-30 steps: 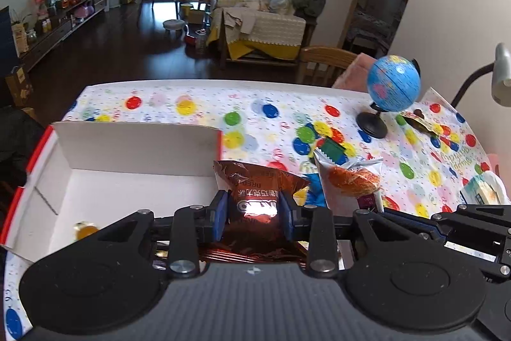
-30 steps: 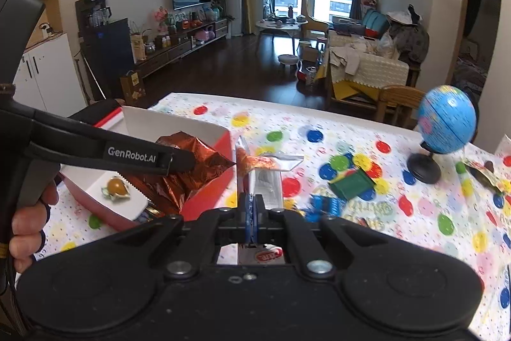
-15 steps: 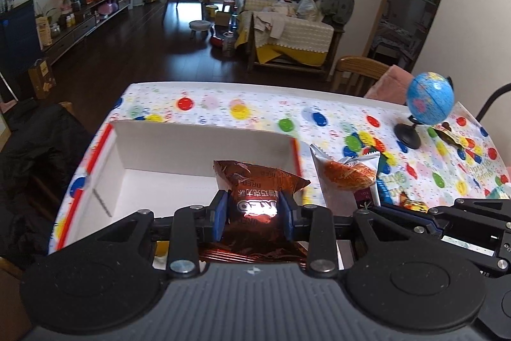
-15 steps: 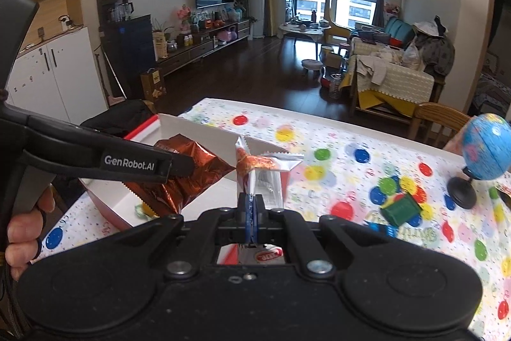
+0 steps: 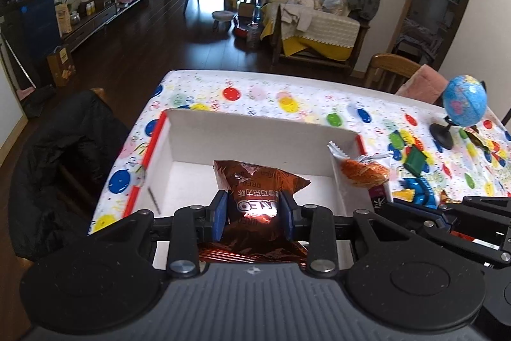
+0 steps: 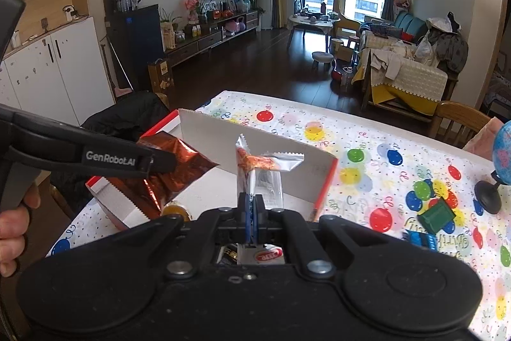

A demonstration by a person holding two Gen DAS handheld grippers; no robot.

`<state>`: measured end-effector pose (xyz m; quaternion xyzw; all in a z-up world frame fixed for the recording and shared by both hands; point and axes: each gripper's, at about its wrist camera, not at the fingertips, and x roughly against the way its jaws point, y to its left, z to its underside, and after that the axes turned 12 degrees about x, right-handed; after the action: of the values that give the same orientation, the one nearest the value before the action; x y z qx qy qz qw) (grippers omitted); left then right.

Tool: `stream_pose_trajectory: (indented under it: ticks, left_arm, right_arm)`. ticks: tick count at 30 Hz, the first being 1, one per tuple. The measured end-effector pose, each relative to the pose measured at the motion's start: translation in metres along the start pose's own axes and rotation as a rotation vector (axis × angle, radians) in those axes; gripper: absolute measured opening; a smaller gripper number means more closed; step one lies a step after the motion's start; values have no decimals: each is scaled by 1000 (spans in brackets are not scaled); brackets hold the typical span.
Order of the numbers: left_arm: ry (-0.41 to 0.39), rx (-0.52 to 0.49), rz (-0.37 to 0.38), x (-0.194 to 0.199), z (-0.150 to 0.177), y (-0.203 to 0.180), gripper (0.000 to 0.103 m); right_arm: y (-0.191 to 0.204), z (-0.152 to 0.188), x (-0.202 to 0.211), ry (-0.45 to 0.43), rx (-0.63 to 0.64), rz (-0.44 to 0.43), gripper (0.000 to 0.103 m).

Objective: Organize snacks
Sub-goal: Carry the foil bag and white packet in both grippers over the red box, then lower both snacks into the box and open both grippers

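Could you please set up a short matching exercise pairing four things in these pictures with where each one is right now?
Things:
1. shiny brown foil snack bag
2. silver packet with orange print
3. small blue globe on a black stand
4. flat green square packet

Places:
A. lying on the balloon-print tablecloth
B. pinched in the right claw
C. standing near the table's far right edge
D. gripped in the left claw, over the white cardboard box

Pairs: 1-D, 2-B, 3-C, 4-A

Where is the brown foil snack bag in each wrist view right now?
Left wrist view: the brown foil snack bag sits bottom centre, pinched in the left hand-held gripper, above the white box.
Right wrist view: the same bag is at mid-left, hanging from the left hand-held gripper over the box's near corner.
Shared landmark: the blue globe, at the right edge in both views.
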<state>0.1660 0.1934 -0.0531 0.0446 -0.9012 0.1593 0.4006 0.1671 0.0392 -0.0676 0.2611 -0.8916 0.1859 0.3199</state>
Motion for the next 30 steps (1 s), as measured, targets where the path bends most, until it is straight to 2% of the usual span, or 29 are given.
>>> stream_pose_trajectory:
  ticks: [13,30]
  left_arm:
    - [37,8,-68,-34,-8,42,34]
    - [119,-35,-104,-71,7,53,35]
  right_arm:
    - [17,-6,-42,49,-5,-9,1]
    - [27,7,-75,142,-32,-20,2]
